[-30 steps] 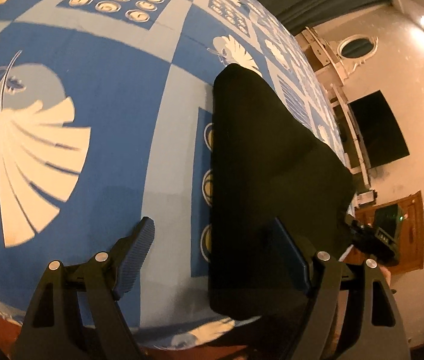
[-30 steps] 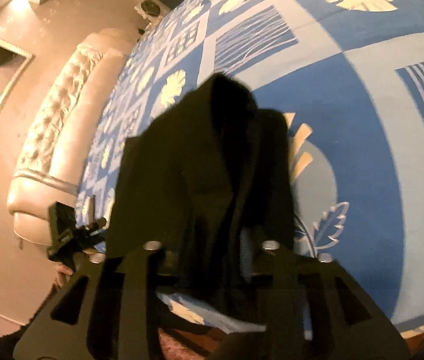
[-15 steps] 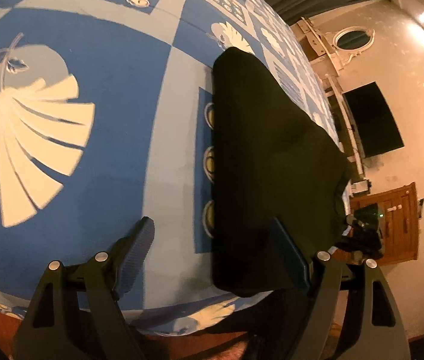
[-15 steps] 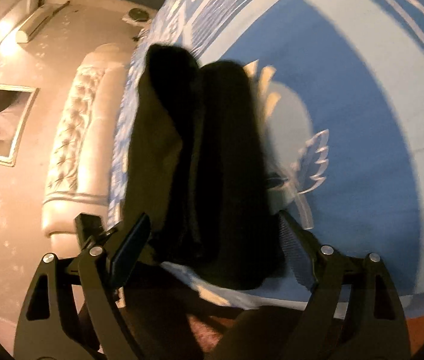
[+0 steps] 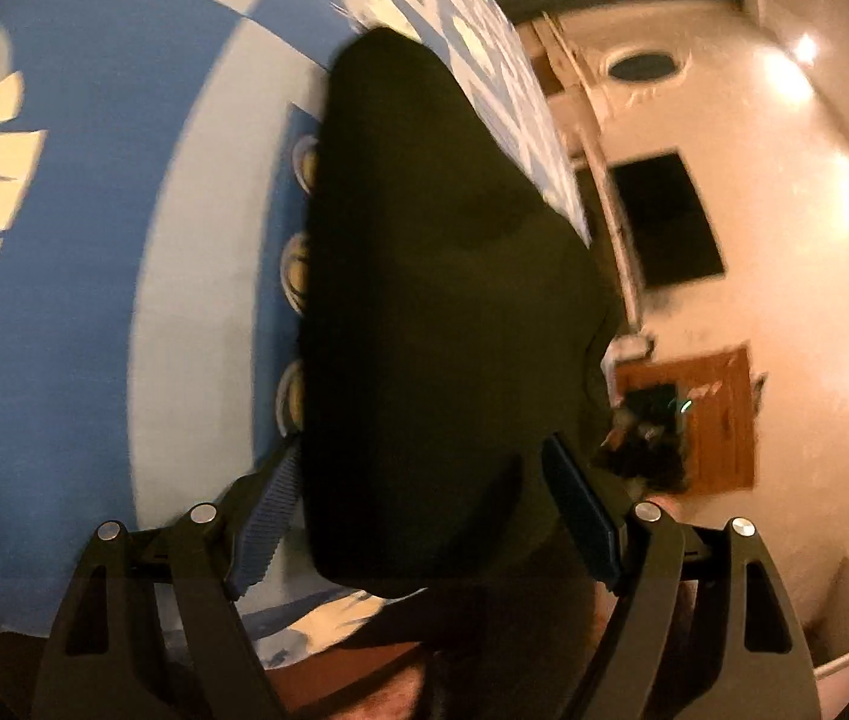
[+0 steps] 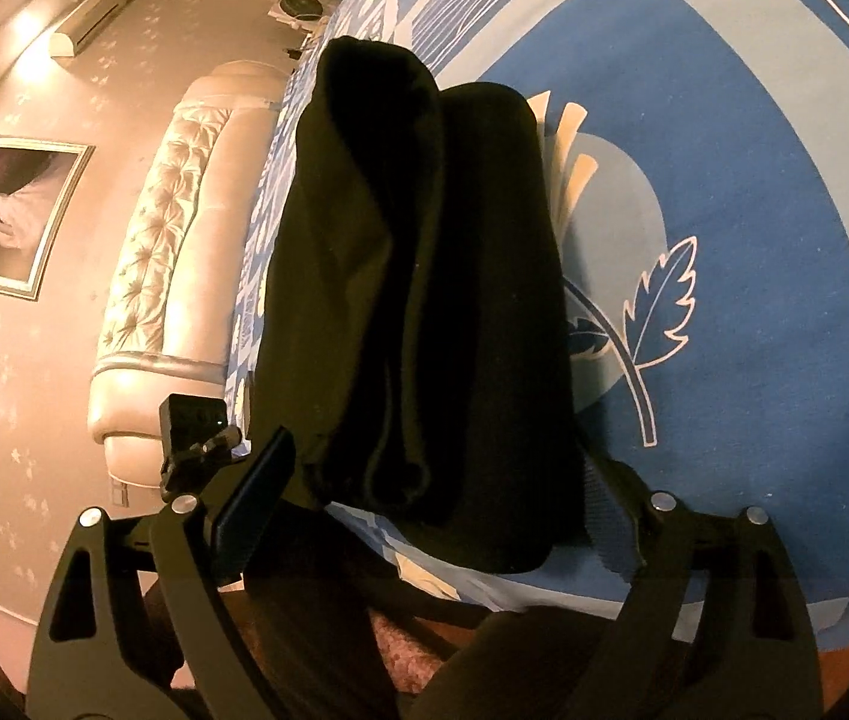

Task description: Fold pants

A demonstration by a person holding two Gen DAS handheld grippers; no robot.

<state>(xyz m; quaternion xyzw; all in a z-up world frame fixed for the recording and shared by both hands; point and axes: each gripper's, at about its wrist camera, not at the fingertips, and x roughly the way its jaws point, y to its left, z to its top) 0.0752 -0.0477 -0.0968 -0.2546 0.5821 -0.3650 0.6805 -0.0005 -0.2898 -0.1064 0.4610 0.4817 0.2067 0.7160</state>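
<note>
Pants [image 6: 424,276], black, lie as a thick folded bundle on the bed [image 6: 754,180], at the near edge of the blue patterned cover. Seen from the right wrist, at least two stacked layers show, with a rolled lip along the side toward the padded headboard [image 6: 166,252]; the near end of the bundle overhangs the mattress edge slightly.

Left tongs [image 5: 424,516]: spread wide, fingers on either side of the bundle's near end, not visibly pinching cloth. Picture blurred, so contact with either pad cannot be settled.

Right tongs [image 6: 424,516]: also spread, straddling the same near end from the other side; far finger partly hidden behind the cloth.

Judgement: folding looks nearly complete; the step in hand is squaring or the last fold.

To do it well:
- Close on all layers at once, close to the bundle's near corners, so no inner layer slips.
- Keep both tongs level with each other; uneven lift will skew the stack.
- Carry the end away from the mattress edge, toward the middle of the bed, before letting go.
- Flatten the rolled lip on the headboard side last.
</note>
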